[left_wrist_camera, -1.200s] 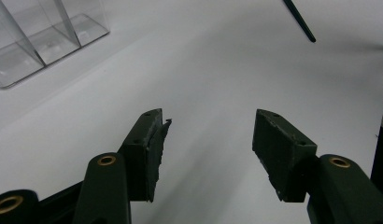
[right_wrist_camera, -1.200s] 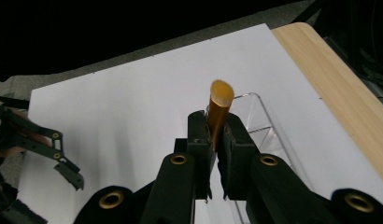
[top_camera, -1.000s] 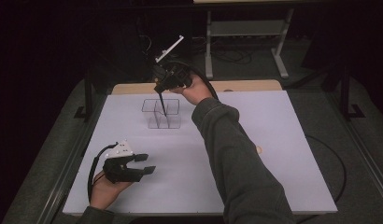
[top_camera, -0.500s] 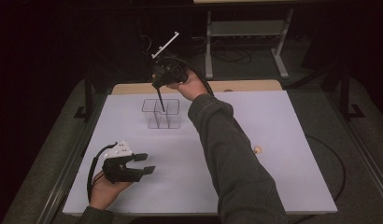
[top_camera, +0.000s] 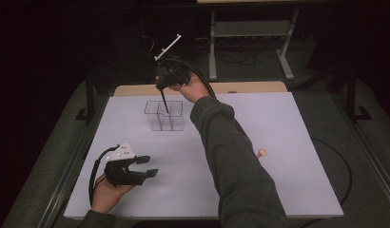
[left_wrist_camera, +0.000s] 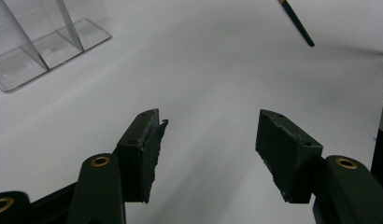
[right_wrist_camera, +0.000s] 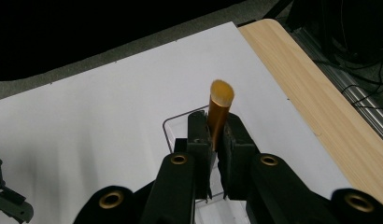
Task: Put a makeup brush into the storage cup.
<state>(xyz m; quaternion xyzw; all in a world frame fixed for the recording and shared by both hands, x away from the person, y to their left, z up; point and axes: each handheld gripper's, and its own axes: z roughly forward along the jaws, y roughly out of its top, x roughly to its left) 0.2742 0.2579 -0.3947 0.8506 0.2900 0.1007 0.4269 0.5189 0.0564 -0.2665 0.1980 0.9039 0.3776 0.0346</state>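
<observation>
You are pinching a brush (right_wrist_camera: 220, 112) between the pads of your right gripper (top_camera: 170, 81), its long axis running steeply down from the fingers, dark tip hanging just over the back compartments of the clear organizer (top_camera: 165, 116). The drop into a slot looks like the coming move. Your left gripper (top_camera: 136, 167) is resting well apart, fingers spread on nothing.

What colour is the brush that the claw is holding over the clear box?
Golden orange ferrule on the brush, clearest in the right gripper view.
</observation>
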